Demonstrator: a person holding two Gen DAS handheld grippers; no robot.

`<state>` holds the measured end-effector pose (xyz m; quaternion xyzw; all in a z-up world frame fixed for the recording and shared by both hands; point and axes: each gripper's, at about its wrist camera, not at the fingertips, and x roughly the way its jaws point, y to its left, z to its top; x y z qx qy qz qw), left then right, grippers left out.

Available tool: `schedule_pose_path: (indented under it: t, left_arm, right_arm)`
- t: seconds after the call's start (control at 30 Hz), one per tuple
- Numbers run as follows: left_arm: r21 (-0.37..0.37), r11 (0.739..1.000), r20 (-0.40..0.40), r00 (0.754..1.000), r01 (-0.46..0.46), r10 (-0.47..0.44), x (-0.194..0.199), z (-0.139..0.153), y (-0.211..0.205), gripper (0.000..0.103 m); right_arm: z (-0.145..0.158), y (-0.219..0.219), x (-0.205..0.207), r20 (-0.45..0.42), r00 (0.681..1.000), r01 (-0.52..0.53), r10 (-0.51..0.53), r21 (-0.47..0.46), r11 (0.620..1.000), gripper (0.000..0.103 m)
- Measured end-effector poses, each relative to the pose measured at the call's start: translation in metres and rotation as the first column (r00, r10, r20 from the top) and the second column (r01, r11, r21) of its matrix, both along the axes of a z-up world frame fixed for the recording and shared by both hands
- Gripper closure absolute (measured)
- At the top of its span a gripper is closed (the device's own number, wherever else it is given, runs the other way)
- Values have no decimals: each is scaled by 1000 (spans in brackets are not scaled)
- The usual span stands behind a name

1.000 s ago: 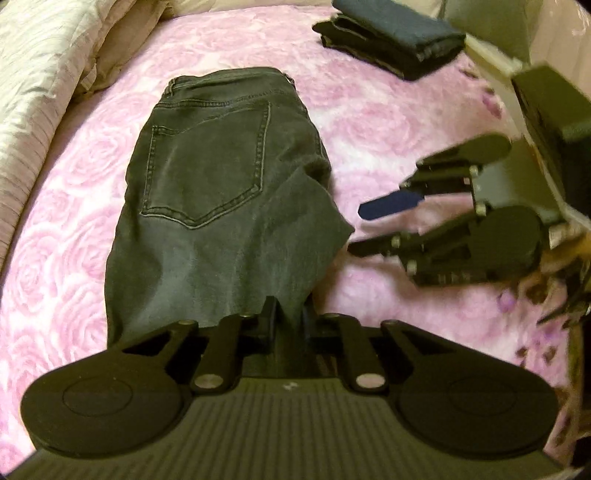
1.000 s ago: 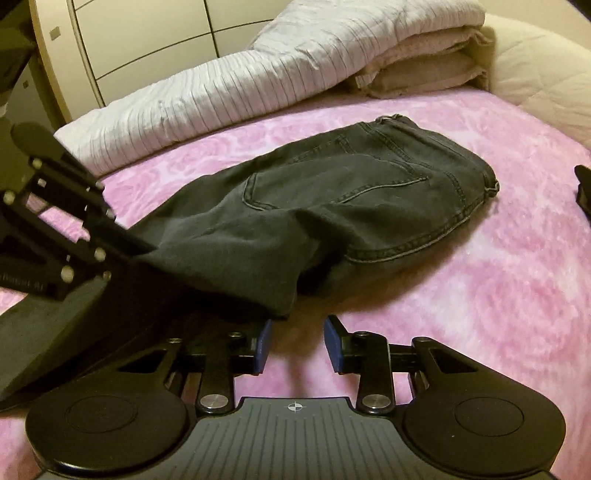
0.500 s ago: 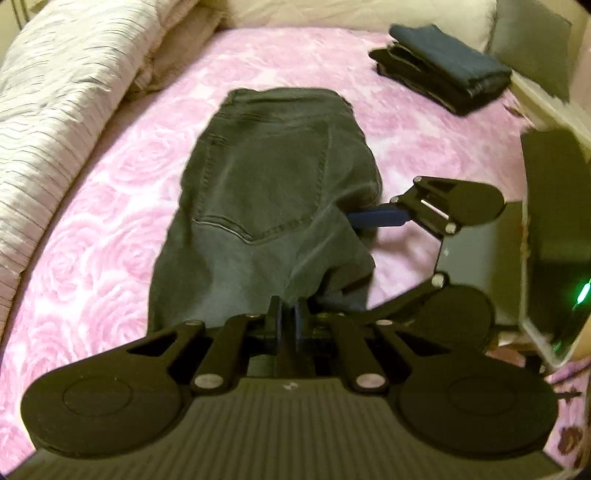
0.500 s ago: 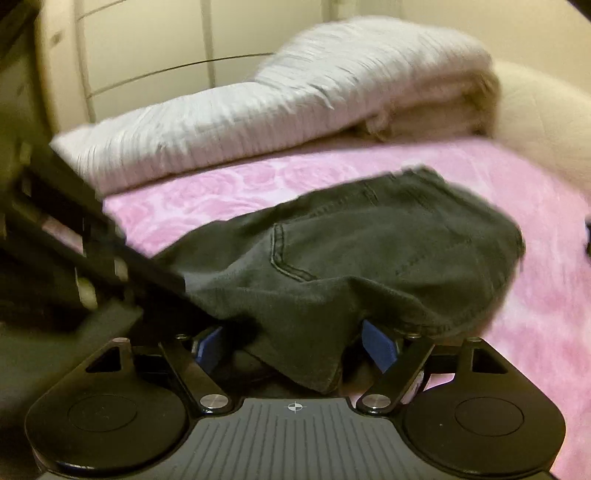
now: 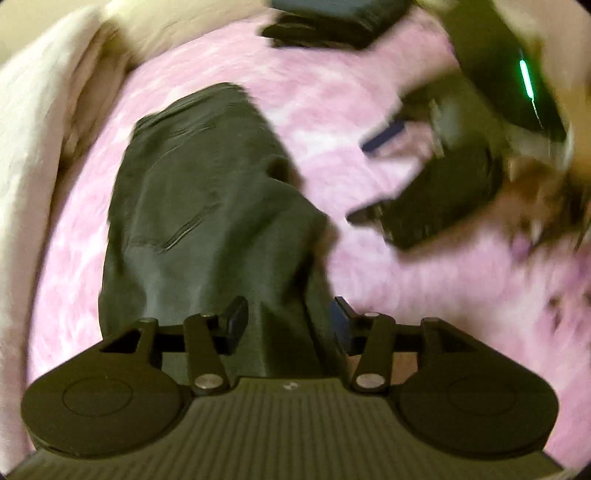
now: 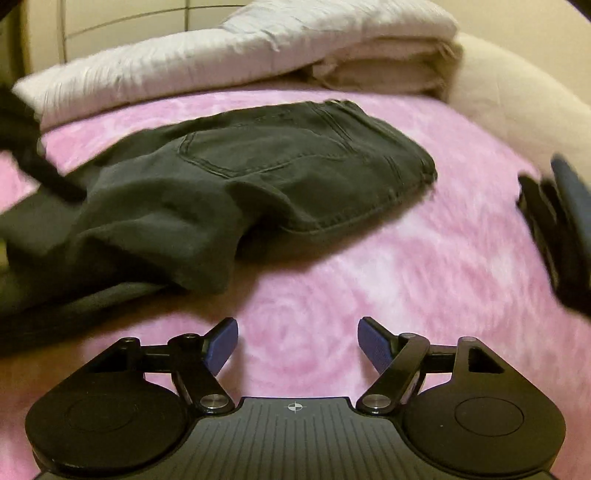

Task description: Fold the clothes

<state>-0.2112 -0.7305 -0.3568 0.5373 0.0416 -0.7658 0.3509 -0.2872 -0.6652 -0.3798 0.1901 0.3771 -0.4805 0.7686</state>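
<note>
Your left gripper [image 5: 286, 321] is opening, with a fold of the dark jeans [image 5: 207, 206] between its fingers; the frame is smeared, so it looks as though the pads no longer pinch the cloth, but you cannot be sure of that. Your right gripper [image 6: 297, 345] stands wide, though its jaws are easing inward, and only bare pink cover lies between the blue pads [image 6: 221, 347].

Largest first: the bed, spread with a pink rose-patterned cover [image 6: 424, 266], carries everything. Along its far edge in the right wrist view lies a folded white striped quilt [image 6: 229, 55] over a beige folded blanket [image 6: 388, 70], with a cream padded edge [image 6: 517, 110] curving round the far right corner.

The jeans [image 6: 295, 166] lie mid-bed, back pocket up, waistband toward the quilt side (the legs are doubled under, and one bunched end sags toward the near left edge, where your left gripper comes in). They sit well apart from your right gripper, across an open stretch of cover.

A stack of dark folded clothes [image 5: 332, 22] rests at the far edge of the bed in the left wrist view, apart from the jeans. Your right gripper [image 5: 373, 177] shows there too, blurred, to the right of the jeans and clear of them.
</note>
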Motion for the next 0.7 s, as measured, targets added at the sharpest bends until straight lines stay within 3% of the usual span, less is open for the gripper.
schedule_pose_path:
  t: [0.03,0.07,0.13,0.2,0.27,0.4,0.53,0.63,0.7]
  left_arm:
    - [-28,999,44,999,27,-26,-7,-7,2,73]
    - [-33,999,41,999,16,-15,-7,-7,-1,93]
    - [-26,999,0,999,-35,35,-5,-3,-13,98]
    - [30,989,-98,984,-147,150,12,11,-31,100]
    - [94,966,-194,948,-239,254,35,22,-46,100]
    - [144,941,-268,904,-305,334,64,36,-59,101]
    - [146,941,-262,906,-304,333,62,35,-60,101]
    - [120,958,-231,931,-261,282,52,30,-54,100]
    - [78,977,-193,958,-199,211,37,24,-40,92]
  right_arm:
    - [2,1,-2,19,1000,2,-2,4,1000,27]
    - [4,3,-3,36,999,-4,3,3,1000,27]
    - [8,6,0,65,997,-33,33,-6,999,27]
    - [13,10,8,96,992,-75,76,-14,997,26]
    - [16,10,17,134,986,-99,102,-28,995,25]
    - [21,-3,40,198,975,-83,97,-74,994,22]
    - [11,-19,68,129,986,-83,102,-142,986,22]
    - [1,-31,74,15,992,-121,126,-200,972,24]
    - [5,-30,60,-36,993,-119,113,-233,965,26]
